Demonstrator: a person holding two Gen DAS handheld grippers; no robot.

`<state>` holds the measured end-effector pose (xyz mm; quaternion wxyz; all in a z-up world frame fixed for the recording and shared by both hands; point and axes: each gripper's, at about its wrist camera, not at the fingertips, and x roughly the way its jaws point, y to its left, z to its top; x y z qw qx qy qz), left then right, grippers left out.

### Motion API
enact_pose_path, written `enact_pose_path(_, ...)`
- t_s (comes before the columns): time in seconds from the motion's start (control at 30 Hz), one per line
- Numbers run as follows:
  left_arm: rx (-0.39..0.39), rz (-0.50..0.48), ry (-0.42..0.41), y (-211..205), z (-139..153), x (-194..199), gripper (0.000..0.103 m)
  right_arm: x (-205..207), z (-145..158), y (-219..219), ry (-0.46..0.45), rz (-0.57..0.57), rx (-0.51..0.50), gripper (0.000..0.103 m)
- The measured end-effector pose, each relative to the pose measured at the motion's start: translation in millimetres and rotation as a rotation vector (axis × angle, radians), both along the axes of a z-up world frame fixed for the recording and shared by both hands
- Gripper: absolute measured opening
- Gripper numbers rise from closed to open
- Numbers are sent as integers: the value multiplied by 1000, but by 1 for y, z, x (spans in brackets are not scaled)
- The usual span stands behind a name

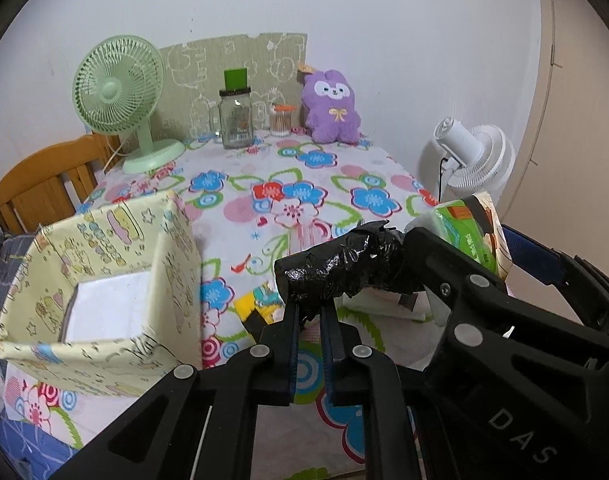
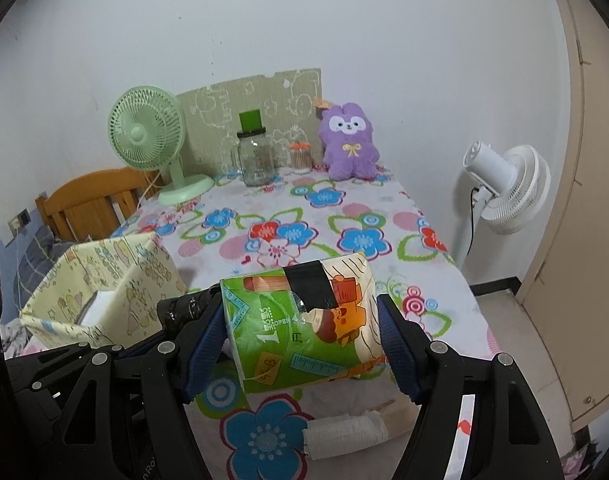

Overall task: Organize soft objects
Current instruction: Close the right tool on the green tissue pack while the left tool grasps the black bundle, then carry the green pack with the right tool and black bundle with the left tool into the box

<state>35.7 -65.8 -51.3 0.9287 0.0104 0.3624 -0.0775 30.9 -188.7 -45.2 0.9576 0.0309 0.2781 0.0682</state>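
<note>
My left gripper (image 1: 309, 309) is shut on one end of a black plastic-wrapped roll (image 1: 340, 264), held above the floral table. The roll also shows in the right wrist view (image 2: 180, 309). My right gripper (image 2: 300, 305) is shut on a green and orange tissue pack (image 2: 288, 332) patched with black tape, its blue pads pressing both sides. That pack (image 1: 466, 232) sits just right of the roll. A yellow patterned box (image 1: 104, 280) (image 2: 112, 284) stands open at the left. A purple plush toy (image 1: 332, 108) (image 2: 350, 144) sits at the table's far end.
A green desk fan (image 1: 118, 92), a glass jar (image 1: 235, 120) and a small swab pot (image 1: 281, 120) line the back. A white roll (image 2: 344, 432) lies near the front edge. A white standing fan (image 2: 504, 188) is off the right side, a wooden chair (image 1: 44, 184) off the left.
</note>
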Motion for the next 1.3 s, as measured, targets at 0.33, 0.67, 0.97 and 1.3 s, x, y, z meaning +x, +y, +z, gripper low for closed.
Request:
enact_pose_path(0.33, -4, -2, -48, 4, 28, -2, 7, -5, 30, 3, -49, -5, -4, 75)
enact_pose_path(0.67, 0, 7, -73, 8, 39, -1, 7, -4, 43, 8, -67, -2, -2, 75)
enact_pose_path(0.97, 2, 32, -85, 21, 48, 5, 7, 2, 52, 21, -77, 12, -13, 75)
enact_pose_path(1.3, 23, 69, -87, 50, 55, 13, 7, 13, 59, 51, -64, 47, -23, 75)
